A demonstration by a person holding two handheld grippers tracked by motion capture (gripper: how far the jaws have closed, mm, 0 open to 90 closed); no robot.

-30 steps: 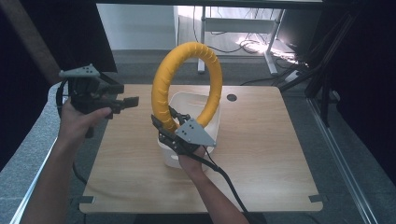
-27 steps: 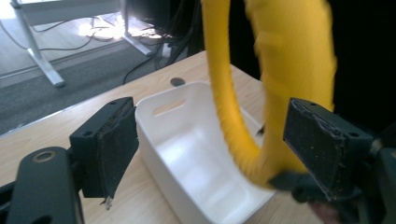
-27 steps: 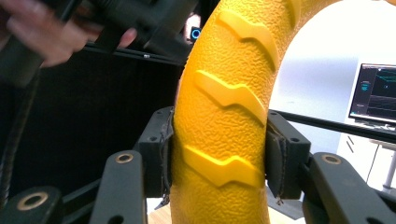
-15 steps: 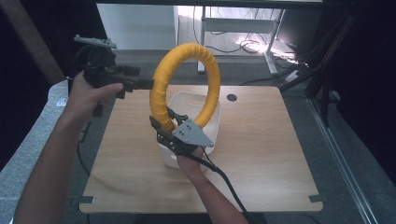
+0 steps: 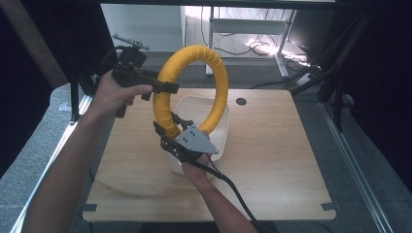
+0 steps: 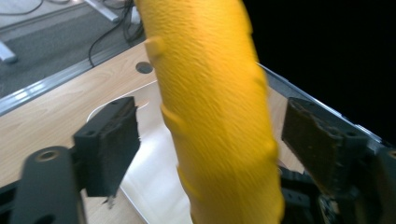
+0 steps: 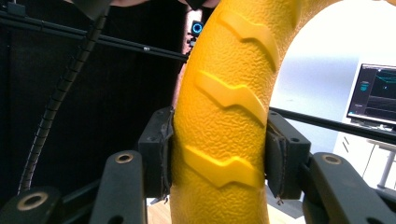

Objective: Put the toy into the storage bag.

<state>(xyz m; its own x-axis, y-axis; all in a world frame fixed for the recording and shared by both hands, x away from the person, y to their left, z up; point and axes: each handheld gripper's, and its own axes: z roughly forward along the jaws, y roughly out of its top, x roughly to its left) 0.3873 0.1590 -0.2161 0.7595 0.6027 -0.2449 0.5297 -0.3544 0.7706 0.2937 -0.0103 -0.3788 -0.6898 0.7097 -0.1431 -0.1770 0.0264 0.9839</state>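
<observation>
Your right hand-held gripper (image 5: 167, 133) is clamped on the yellow ring (image 5: 194, 92), holding it upright above the white tub (image 5: 221, 136), while your left hand-held gripper (image 5: 171, 89) sits wide open around its upper left side.

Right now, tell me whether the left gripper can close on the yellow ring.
Probably yes: the left gripper stands open with the yellow ring already between its pads, nothing between. The right gripper holds the ring lower down.

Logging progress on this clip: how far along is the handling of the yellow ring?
Done: the right gripper is clamped on the yellow ring, holding it upright above the white tub. In hand: the left gripper is open, its fingers straddling the ring untouched. Left: closing that second grip.
</observation>
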